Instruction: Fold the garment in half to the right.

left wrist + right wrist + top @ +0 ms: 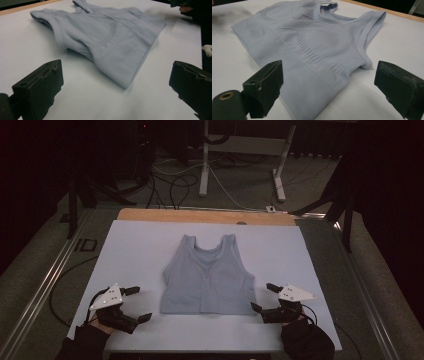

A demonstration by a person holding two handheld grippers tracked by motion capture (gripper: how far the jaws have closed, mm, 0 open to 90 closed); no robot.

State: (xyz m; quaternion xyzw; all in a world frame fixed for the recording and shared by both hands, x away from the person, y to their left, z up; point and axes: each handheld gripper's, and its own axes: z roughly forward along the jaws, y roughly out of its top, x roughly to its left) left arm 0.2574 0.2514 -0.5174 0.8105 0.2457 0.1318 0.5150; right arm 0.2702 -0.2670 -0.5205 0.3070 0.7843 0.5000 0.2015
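Our left gripper [134,304] rests open, just left of the tank top's [208,276] hem corner. The garment lies flat at the centre of the table [135,250], straps pointing away from us. Our right gripper [263,298], jaws spread, flanks the opposite hem corner, equally near.

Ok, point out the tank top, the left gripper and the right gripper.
tank top [209,275], high view, middle of the chest panel.
left gripper [138,303], high view, midway between its two open jaw tips.
right gripper [263,296], high view, midway between its two open jaw tips.
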